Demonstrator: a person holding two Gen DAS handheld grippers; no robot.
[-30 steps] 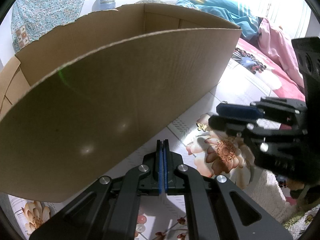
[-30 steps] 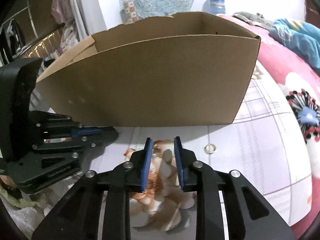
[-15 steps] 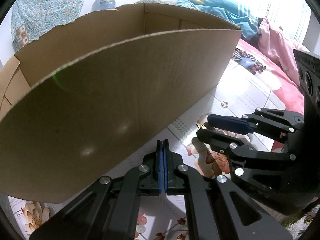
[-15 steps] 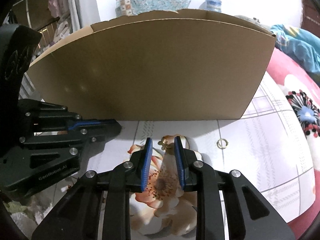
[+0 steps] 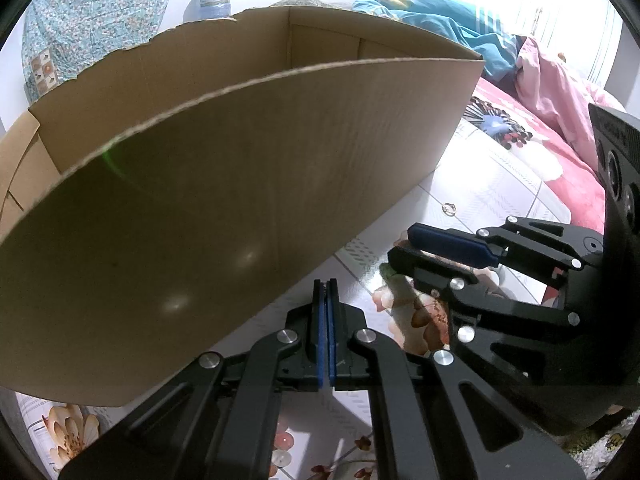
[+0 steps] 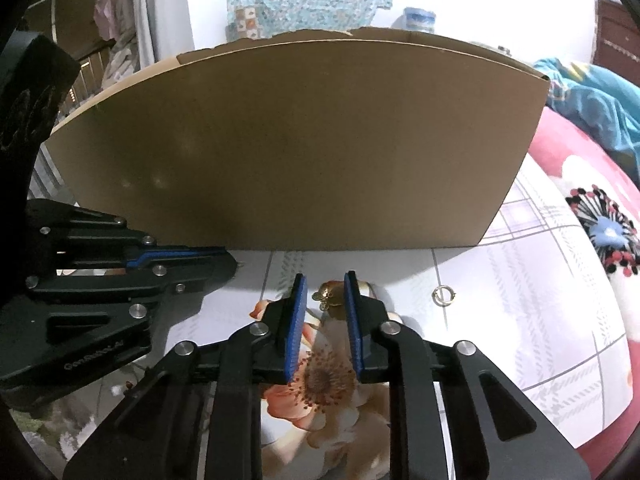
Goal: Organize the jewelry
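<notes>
Floral bedsheet [image 6: 520,300] is lying under my cardboard box [image 6: 300,140]; my right gripper [image 6: 325,300] is closing around a gold earring [image 6: 326,295], not yet pinching; left gripper [image 5: 325,292] is staying shut, empty.

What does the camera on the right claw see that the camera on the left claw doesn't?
Only the right wrist view shows the little gold earring lying on the bedsheet between the blue pads of the right claw, whose jaws have just been closing without yet pressing on it. Only the left wrist view shows the inside of the cardboard box and the pink blanket. Both show the box, the small ring on the sheet, the blue blanket and the shut left claw.
</notes>
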